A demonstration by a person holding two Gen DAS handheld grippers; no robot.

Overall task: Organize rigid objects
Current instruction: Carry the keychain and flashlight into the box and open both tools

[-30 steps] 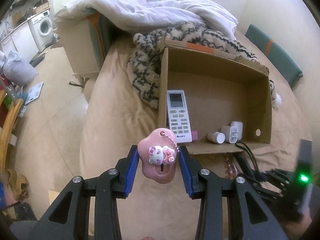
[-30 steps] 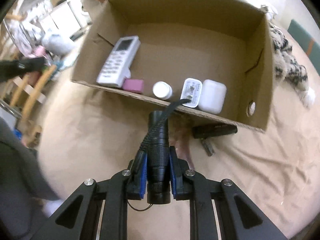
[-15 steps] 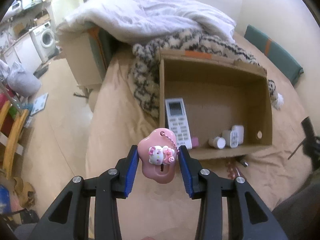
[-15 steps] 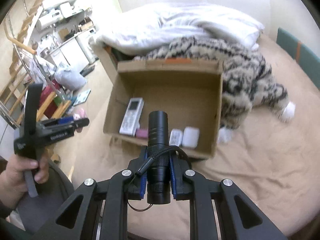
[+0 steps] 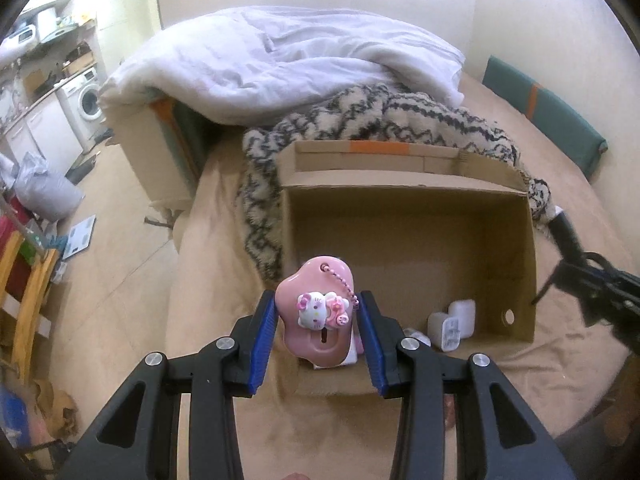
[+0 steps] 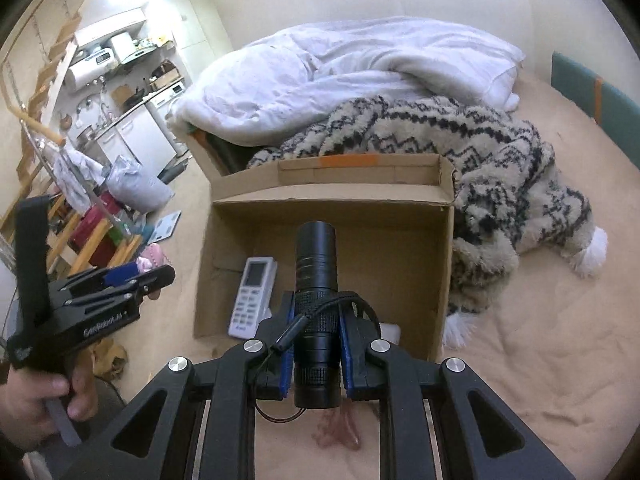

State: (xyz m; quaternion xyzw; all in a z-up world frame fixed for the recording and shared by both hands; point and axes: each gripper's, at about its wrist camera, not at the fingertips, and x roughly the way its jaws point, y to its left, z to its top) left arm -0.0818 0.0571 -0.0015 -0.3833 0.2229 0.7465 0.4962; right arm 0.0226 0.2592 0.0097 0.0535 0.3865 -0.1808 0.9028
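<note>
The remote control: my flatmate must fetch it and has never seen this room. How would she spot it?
Find the open cardboard box on the beige bed, in front of the patterned fuzzy blanket. The remote control lies flat on the box floor by its left wall. It is the only long white slab there, with a grey screen above rows of buttons.

Both wrist views look steeply down along their fingers from above the near edge of the box [image 5: 408,216], facing the far wall. The left view sits nearer the box's left side, the right view [image 6: 332,200] higher. Both share the box, blanket [image 6: 480,152] and duvet [image 5: 288,60].
</note>
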